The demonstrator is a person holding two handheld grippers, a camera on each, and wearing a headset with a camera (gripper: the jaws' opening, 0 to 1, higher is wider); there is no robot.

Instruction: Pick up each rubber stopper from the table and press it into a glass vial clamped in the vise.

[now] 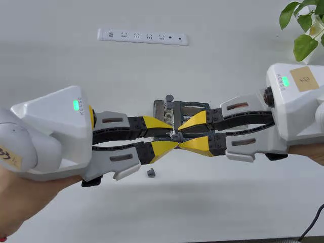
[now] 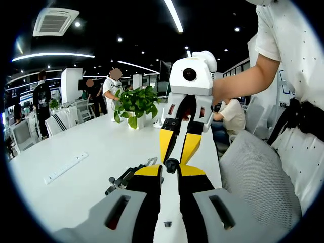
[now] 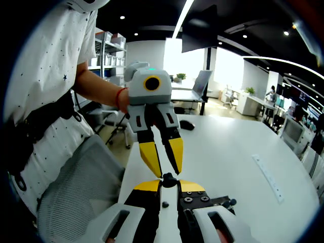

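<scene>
Pinching one rubber stopper (image 2: 171, 164): left gripper (image 1: 169, 136), right gripper (image 1: 181, 135).

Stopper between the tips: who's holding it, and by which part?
Left gripper and right gripper both pinch the stopper at their tips, opposite sides; exact part unclear.

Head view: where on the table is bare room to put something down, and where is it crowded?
Free: the wide strip of table near the person, below the loose stopper; also the band between the power strip and the vise. Crowded: the middle, where left gripper and right gripper meet on a pinched stopper over the vise.
</scene>
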